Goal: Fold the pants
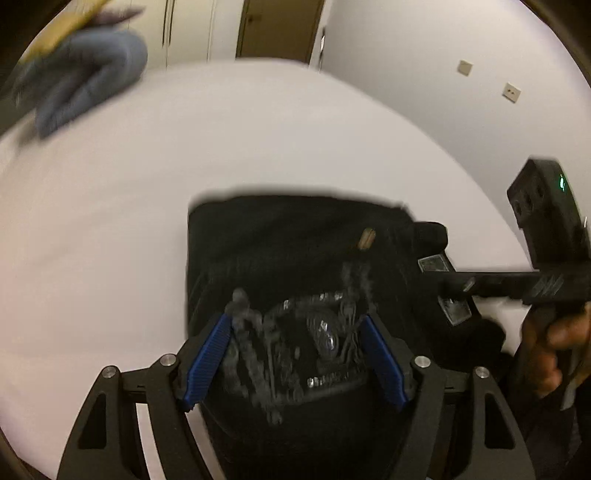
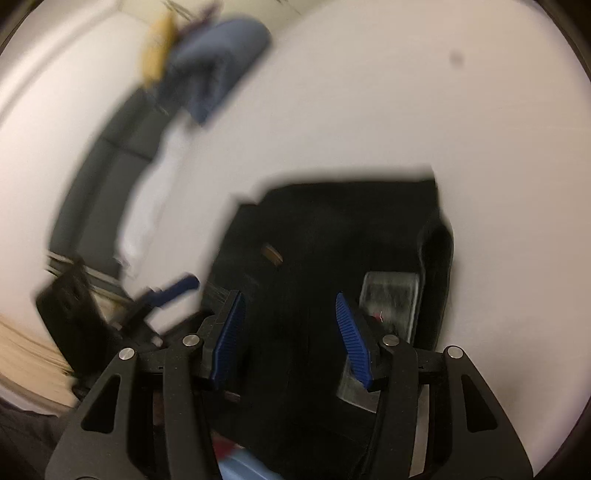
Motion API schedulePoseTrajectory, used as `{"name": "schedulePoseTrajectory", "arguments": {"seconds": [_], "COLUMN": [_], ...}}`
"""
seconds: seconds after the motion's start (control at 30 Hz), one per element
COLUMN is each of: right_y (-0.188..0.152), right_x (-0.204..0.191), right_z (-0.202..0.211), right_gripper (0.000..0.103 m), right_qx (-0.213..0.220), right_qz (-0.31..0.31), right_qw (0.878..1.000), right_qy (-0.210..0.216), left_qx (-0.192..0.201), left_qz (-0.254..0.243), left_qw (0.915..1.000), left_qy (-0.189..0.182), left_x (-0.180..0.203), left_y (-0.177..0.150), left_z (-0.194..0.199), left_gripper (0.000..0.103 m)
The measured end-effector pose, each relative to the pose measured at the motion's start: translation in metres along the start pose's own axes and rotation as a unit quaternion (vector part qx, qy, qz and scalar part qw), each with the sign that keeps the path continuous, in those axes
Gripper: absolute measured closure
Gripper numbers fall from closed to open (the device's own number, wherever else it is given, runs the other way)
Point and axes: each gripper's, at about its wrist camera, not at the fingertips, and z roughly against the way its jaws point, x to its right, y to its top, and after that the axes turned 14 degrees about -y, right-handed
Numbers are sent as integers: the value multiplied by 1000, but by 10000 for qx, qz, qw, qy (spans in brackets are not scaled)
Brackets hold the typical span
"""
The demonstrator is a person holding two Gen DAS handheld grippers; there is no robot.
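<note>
Black pants (image 1: 295, 251) lie folded into a compact bundle on the white bed (image 1: 147, 206), with a grey printed pattern on the near part. My left gripper (image 1: 295, 325) is open just above that near part, its blue pads on either side, holding nothing. In the right wrist view the same black pants (image 2: 332, 236) fill the lower middle. My right gripper (image 2: 290, 306) is open over them and empty. The right gripper also shows in the left wrist view (image 1: 436, 280) at the pants' right edge, held by a hand.
Blue-grey clothes (image 1: 85, 81) with a yellow item lie at the bed's far left corner, also in the right wrist view (image 2: 218, 62). A white wall (image 1: 443, 74) with two sockets and a brown door (image 1: 280, 26) stand beyond the bed. A dark floor strip (image 2: 110, 147) runs alongside the bed.
</note>
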Motion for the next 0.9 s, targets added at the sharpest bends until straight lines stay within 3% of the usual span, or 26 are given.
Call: {"name": "schedulePoseTrajectory", "arguments": {"seconds": [0.03, 0.07, 0.2, 0.37, 0.5, 0.57, 0.7, 0.9], "right_y": [-9, -17, -38, -47, -46, -47, -47, -52], "right_x": [-3, -10, -37, -61, -55, -46, -37, -47], "right_z": [-9, -5, -1, -2, -7, -7, -5, 16], "right_gripper": [63, 63, 63, 63, 63, 64, 64, 64], "right_qx": [35, 348, 423, 453, 493, 525, 571, 671], "right_qz": [191, 492, 1057, 1326, 1043, 888, 795, 673], "right_qw": [9993, 9973, 9892, 9790, 9832, 9862, 9884, 9872], "right_qy": [-304, -427, -922, -1482, -1416, -1297, -1161, -1283], "left_qx": [-35, 11, 74, 373, 200, -159, -82, -12], "left_qz": [-30, -153, -353, -164, -374, -530, -640, -641], "left_qw": [10000, 9997, 9990, 9984, 9979, 9960, 9940, 9926], "left_qy": [70, 177, 250, 384, 487, 705, 880, 1036], "left_x": [-1, 3, 11, -16, -22, -18, -5, 6], "left_y": [-8, -16, -29, 19, 44, 36, 0, -54], "left_z": [-4, -3, 9, 9, -12, -34, -23, 8], "left_gripper": [28, 28, 29, 33, 34, 34, 34, 33]}}
